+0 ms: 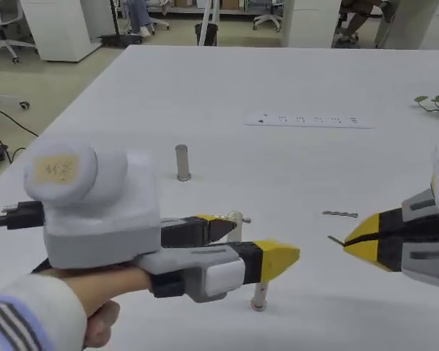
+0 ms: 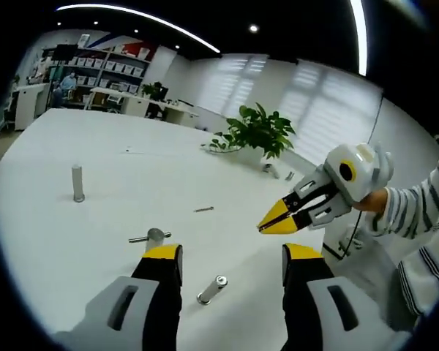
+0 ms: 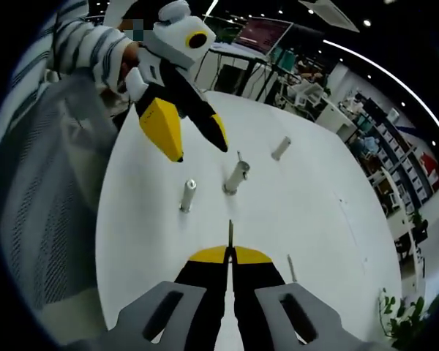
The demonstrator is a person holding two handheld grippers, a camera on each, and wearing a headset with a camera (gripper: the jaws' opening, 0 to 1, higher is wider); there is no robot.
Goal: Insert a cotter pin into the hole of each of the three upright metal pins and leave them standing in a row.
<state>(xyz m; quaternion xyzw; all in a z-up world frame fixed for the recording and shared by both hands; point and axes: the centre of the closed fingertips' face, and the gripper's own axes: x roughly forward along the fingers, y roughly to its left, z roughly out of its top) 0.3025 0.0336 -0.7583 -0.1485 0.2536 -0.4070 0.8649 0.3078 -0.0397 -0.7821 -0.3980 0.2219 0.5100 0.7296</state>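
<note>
We open on the cotter pin (image 3: 230,232) in the right claw (image 3: 231,253): the jaws are clamped together on it, and its thin tip pokes out ahead toward the row. That row is three upright metal pins running from the near edge of the desk (image 1: 293,80) toward the far edge. The middle pin (image 1: 235,219) already carries a fitted cotter pin (image 1: 243,219) crosswise through its top. The near pin (image 1: 259,296) and the far pin (image 1: 182,162) show nothing through them, so we judge one of three done.

Now the left claw (image 2: 233,256): spread wide, gripping nothing. In the left gripper view the near pin stands between its jaws without touching either. We read that as getting ready to steady the near pin while the right claw brings its cotter pin across. A thin pin pushed sideways into a free-standing post would likely tip it otherwise.

Further out, a loose cotter pin (image 1: 339,214) lies flat on the desk between the row and the right claw, presumably kept for the last post. A white power strip (image 1: 307,121) lies toward the far edge and a potted plant (image 1: 437,102) leans in at the right edge, both well apart from the work.

As for obstacles, in the head view the left claw's lower jaw covers the top of the near pin, so we cannot tell which way its hole faces. The fitted cotter pin also juts out close to the approach.
</note>
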